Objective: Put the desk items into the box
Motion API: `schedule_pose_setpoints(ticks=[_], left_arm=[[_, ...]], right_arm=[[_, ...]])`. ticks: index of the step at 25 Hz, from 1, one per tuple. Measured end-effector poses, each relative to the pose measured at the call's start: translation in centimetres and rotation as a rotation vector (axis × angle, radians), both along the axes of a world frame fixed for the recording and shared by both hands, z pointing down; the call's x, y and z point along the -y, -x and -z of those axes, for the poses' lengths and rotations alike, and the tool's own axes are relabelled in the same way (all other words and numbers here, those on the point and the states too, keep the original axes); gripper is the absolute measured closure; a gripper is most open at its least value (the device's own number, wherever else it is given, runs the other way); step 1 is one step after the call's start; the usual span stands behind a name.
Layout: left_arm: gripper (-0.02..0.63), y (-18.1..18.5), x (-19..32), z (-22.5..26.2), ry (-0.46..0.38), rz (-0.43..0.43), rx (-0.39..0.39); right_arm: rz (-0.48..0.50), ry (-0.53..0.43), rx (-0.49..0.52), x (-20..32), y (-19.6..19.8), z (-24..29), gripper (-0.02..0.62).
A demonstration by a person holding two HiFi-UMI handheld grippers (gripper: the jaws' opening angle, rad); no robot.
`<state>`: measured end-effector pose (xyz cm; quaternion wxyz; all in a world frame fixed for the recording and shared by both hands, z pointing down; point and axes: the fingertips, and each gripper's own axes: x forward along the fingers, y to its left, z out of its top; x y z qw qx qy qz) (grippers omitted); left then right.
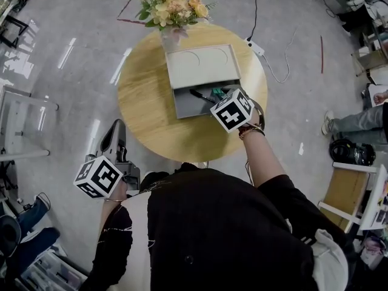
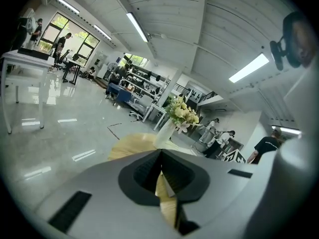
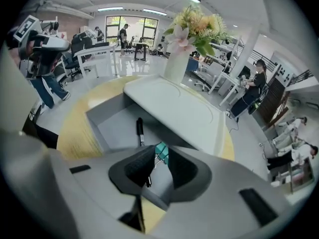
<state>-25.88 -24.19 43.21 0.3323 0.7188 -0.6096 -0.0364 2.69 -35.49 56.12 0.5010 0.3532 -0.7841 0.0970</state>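
Observation:
A grey box (image 1: pixel 183 109) lies on the round wooden table (image 1: pixel 142 111), its lid (image 1: pixel 203 65) slid back so the near half is uncovered. Inside lies a black pen (image 1: pixel 200 94) (image 3: pixel 140 130). My right gripper (image 1: pixel 214 97) (image 3: pixel 159 152) hovers over the uncovered part, shut on a green binder clip (image 3: pixel 161 152) (image 1: pixel 216 92) pinched at its fingertips. My left gripper (image 1: pixel 117 127) (image 2: pixel 160 153) hangs off the table's near-left edge above the floor, shut with nothing in it, and points toward the table and the vase.
A white vase of yellow flowers (image 1: pixel 173 8) (image 3: pixel 192 26) stands just behind the box. On the floor past the table lie a power strip and cable (image 1: pixel 257 46). A seated person's legs (image 1: pixel 354 123) are at the right, a white table (image 1: pixel 18 126) at the left.

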Motion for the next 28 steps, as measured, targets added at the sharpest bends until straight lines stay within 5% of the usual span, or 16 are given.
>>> schedule_pose_setpoints(ticks=[17,28], left_arm=[[0.595,-1.6,-0.6,5.0,-0.119,-0.311,0.009],[0.595,0.8,-6.8,6.6,-0.177,-0.435,-0.009]], right_arm=[[-0.395,-0.226,0.493,-5.6,3.8,14.4,0.583],[-0.469,-0.415,0.922,-14.0,12.1,22.3,0.591]])
